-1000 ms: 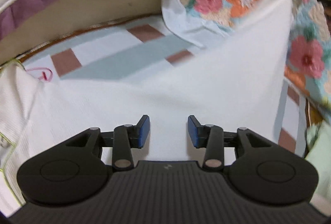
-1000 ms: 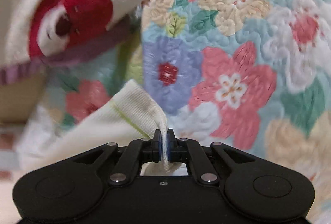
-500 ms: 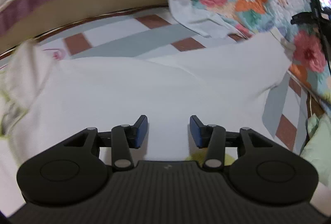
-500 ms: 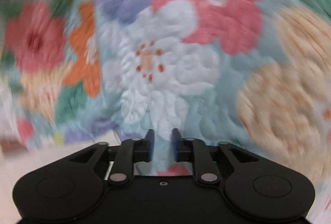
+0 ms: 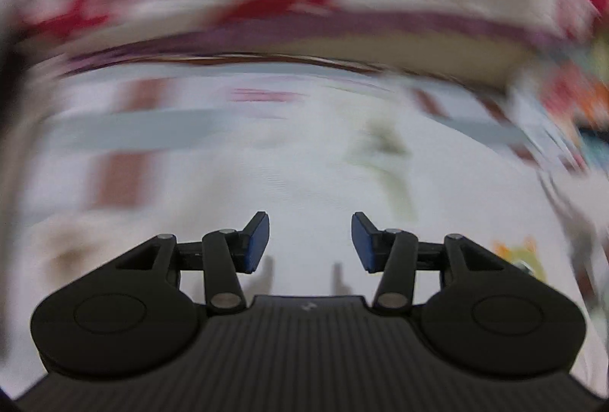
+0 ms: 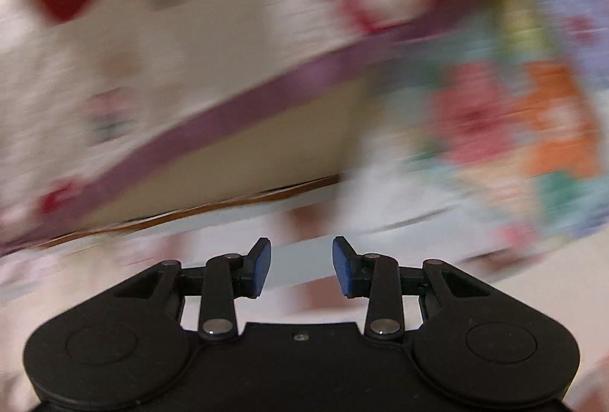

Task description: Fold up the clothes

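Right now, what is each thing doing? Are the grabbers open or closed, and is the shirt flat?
Left gripper: open, holding nothing.
Right gripper: open, holding nothing.
White garment: lying spread under the left gripper, not gripped; too blurred to tell if folded.
Flowered quilt: bunched at the right, blurred.

The white garment (image 5: 304, 183) lies spread flat on the patterned mat (image 5: 125, 130), filling the lower middle of the left wrist view. It is pale and plain, with a faint yellow-green mark on its right part and a small orange and green print near its right edge. Heavy blur hides its outline, folds and edges. Its place in the right wrist view cannot be told.
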Motion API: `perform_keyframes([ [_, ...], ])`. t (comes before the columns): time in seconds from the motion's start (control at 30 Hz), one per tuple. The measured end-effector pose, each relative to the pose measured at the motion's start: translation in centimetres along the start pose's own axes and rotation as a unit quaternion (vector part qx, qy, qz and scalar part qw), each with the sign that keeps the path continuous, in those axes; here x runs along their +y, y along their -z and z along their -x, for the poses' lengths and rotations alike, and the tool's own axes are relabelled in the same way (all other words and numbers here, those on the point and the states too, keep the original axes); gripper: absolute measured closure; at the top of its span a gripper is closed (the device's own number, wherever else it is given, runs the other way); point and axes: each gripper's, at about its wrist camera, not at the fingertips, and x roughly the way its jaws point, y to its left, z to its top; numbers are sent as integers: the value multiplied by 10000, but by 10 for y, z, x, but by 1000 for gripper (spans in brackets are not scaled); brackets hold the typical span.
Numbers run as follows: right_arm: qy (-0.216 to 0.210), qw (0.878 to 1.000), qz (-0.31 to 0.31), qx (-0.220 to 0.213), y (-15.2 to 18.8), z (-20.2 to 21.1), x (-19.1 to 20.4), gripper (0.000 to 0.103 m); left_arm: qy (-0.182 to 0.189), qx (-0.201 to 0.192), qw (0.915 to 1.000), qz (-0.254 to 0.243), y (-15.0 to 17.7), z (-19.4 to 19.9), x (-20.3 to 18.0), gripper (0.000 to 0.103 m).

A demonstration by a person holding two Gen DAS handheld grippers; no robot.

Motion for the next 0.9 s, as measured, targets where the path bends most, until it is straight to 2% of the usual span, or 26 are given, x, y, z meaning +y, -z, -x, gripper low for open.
perform_keyframes([
  [0.03,-434,9989,26,164,6,0,23,55,-216,-65,9993,297,5,14,22,52],
  [0.1,-1030,9934,296,401,20,0,64,55,-550,-66,9961,693,20,32,57,52],
  [0.2,-1175,9854,1219,158,54,10,132,54,-991,-59,9873,1242,42,57,109,52],
  [0.4,-1953,9677,1407,749,107,-2,208,54,-382,50,9819,1855,90,66,147,52],
  [0.53,-2351,9458,1892,1197,136,-2,249,54,-106,67,9732,2296,85,51,161,51],
  [0.6,-2472,9345,2188,1335,148,1,267,54,27,88,9731,2300,73,38,160,49],
  [0.73,-2569,9184,2660,1406,161,9,292,54,-319,193,9831,1790,57,3,142,51],
  [0.8,-2614,9095,2893,1440,167,13,304,54,-624,228,9881,1385,52,-10,135,50],
  [0.9,-2732,8983,3094,1506,174,18,316,54,-892,247,9909,975,52,-21,128,49],
])
